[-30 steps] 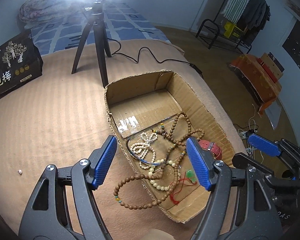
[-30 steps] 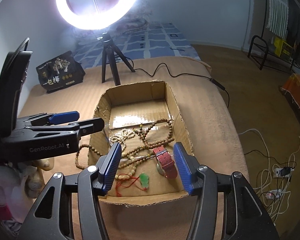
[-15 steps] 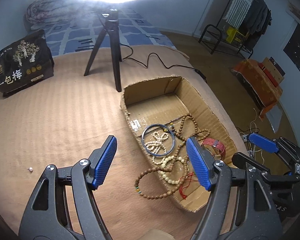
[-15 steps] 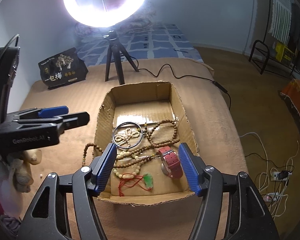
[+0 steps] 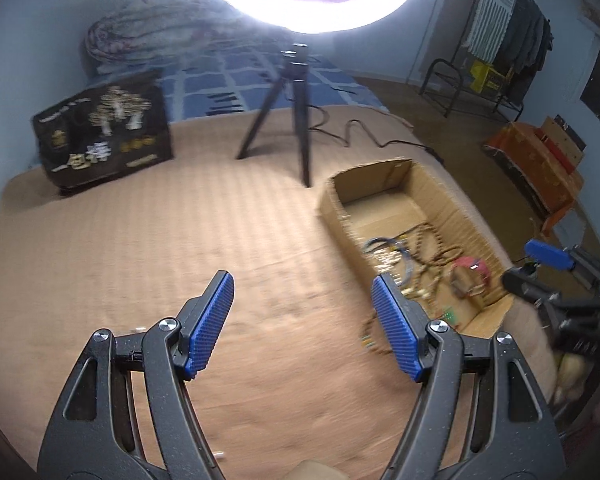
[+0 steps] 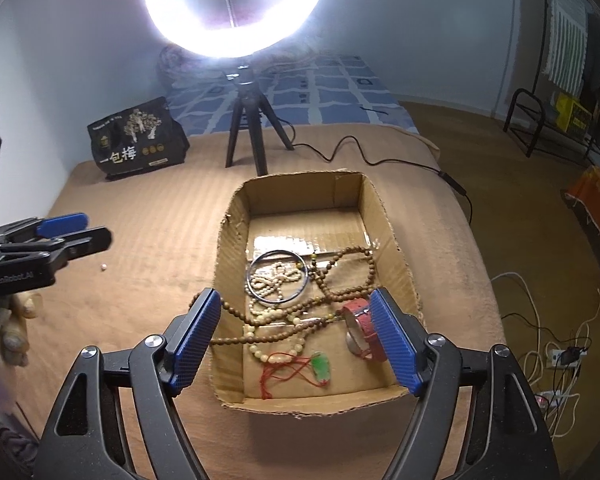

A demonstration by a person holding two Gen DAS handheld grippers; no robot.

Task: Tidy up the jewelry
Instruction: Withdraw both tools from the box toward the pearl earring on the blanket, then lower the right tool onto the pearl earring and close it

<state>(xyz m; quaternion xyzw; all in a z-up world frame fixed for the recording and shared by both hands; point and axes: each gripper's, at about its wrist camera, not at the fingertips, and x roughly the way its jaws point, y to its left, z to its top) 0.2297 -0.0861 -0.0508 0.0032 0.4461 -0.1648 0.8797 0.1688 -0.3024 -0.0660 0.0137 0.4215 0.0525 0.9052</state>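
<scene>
Jewelry sits in the box (image 6: 384, 216).
Both tongs, left gripper (image 5: 303, 322) and right gripper (image 6: 296, 338), are spread wide, holding nothing.

Cardboard box (image 6: 384, 216), open-topped, contains: metal bangle (image 6: 278, 276), brown bead strand (image 6: 340, 276) draped over near-left wall, red watch (image 6: 360, 320), green pendant (image 6: 321, 366).

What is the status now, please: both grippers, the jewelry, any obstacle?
Left gripper open, empty, over brown blanket. Right gripper open, empty, above shallow cardboard box. Brown wooden bead necklace hangs over box wall. Nothing blocking.
</scene>
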